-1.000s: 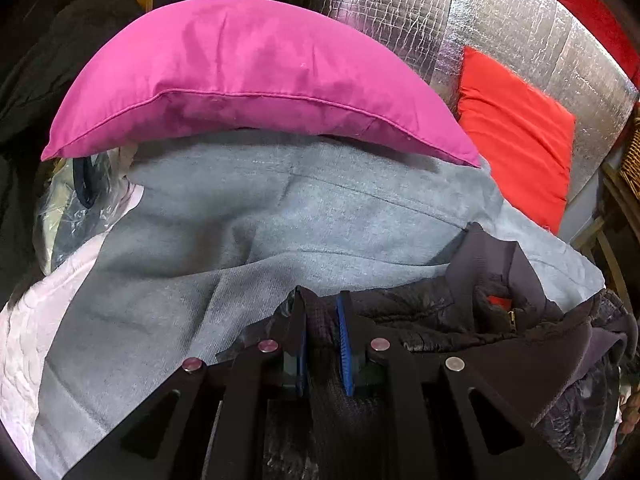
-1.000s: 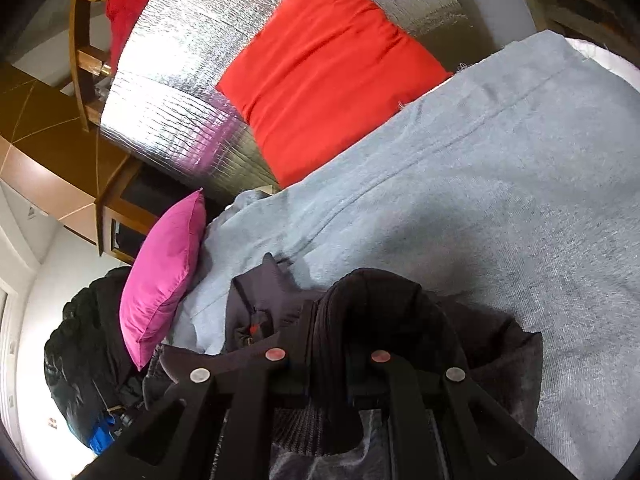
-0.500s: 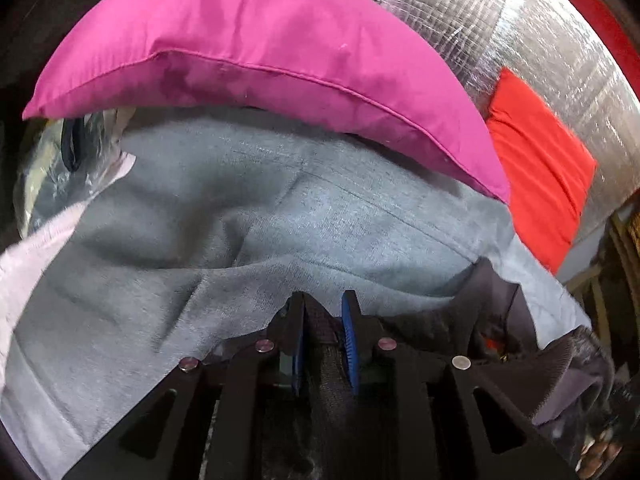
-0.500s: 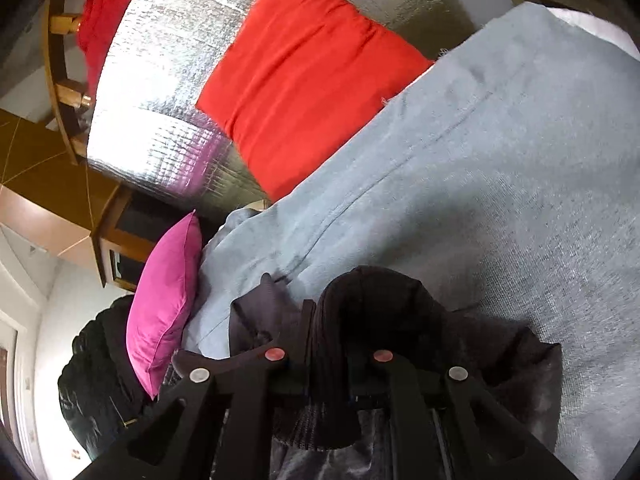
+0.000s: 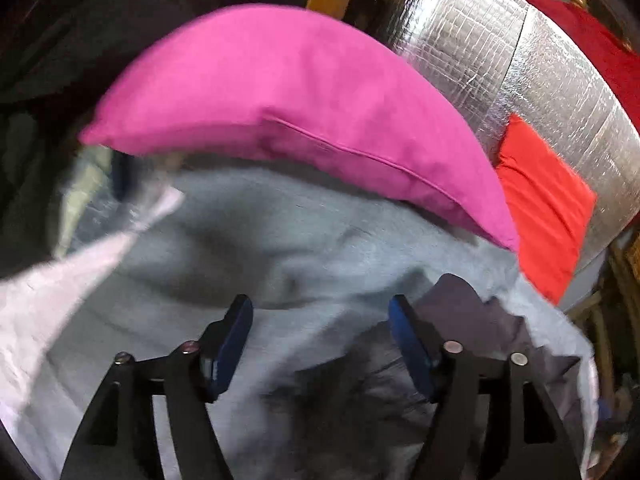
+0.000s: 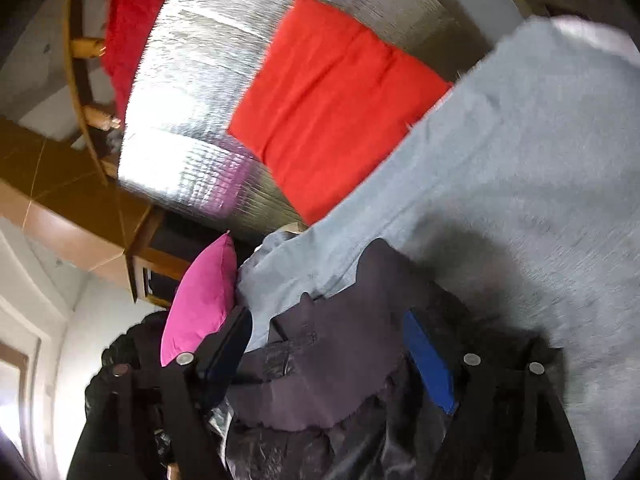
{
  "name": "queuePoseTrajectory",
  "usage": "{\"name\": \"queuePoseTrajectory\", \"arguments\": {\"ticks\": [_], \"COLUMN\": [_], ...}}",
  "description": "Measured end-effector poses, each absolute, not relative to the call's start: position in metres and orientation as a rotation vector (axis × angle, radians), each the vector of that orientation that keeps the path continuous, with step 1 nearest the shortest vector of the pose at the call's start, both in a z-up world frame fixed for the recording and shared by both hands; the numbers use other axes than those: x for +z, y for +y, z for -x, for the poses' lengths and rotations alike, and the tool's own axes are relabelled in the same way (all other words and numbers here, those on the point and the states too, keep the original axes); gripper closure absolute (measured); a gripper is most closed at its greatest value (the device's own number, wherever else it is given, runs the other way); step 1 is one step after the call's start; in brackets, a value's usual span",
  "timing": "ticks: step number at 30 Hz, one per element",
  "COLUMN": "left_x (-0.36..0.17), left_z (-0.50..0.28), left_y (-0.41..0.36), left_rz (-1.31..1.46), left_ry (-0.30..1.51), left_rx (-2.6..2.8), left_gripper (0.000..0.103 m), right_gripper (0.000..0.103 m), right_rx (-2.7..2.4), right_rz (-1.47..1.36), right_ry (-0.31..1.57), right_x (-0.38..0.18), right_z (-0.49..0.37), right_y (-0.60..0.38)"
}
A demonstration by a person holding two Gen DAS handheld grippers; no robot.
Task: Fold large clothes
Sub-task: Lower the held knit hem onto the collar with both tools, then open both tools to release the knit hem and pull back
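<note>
On a grey knitted blanket (image 6: 520, 184) below a magenta cushion (image 5: 296, 120), the dark padded jacket (image 6: 344, 368) lies bunched as the left gripper (image 5: 320, 344) and right gripper (image 6: 328, 344) spread their jaws, releasing it, apparently a fold just laid; next, probably a fresh edge to grasp

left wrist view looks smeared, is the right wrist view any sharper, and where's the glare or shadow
Left wrist view: motion blur smears the grey knitted blanket and pale sheet edge; the magenta cushion stays fairly crisp. Right wrist view: also streaked, mostly across the blanket at right; glare blows out the silver quilted foil sheet, and a soft shadow falls beside the dark padded jacket. Both bend with fisheye distortion.
</note>
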State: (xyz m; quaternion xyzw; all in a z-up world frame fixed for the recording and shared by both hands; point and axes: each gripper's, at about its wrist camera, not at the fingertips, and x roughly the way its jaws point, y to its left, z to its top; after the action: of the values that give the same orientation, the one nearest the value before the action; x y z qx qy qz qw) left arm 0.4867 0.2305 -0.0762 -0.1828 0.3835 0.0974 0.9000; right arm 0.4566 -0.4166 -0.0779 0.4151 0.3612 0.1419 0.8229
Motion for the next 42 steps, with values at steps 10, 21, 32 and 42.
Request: {"name": "queuePoseTrajectory", "arguments": {"ticks": [10,21,32,42], "left_x": [-0.099,-0.132,-0.146,-0.126], "left_z": [-0.474,-0.514,-0.518,-0.512], "left_y": [0.195,0.142,0.161,0.166], "left_rz": [0.119,-0.049,0.114,0.137], "left_ry": [0.905,1.01,1.038,0.952], "left_rx": [-0.016,-0.055,0.054,0.012], "left_gripper": [0.03,0.051,0.092,0.042], "right_gripper": [0.022,0.031,0.092,0.018], "right_rx": [0.243,0.251,0.149,0.169], "right_rz": [-0.393,-0.118,-0.369,-0.386], "right_ry": [0.926,0.986,1.059,0.944], "right_x": [-0.081,-0.1,-0.11,-0.098], "right_z": [-0.42,-0.463,-0.469,-0.462], "right_y": [-0.408,-0.369,-0.409,-0.413]}}
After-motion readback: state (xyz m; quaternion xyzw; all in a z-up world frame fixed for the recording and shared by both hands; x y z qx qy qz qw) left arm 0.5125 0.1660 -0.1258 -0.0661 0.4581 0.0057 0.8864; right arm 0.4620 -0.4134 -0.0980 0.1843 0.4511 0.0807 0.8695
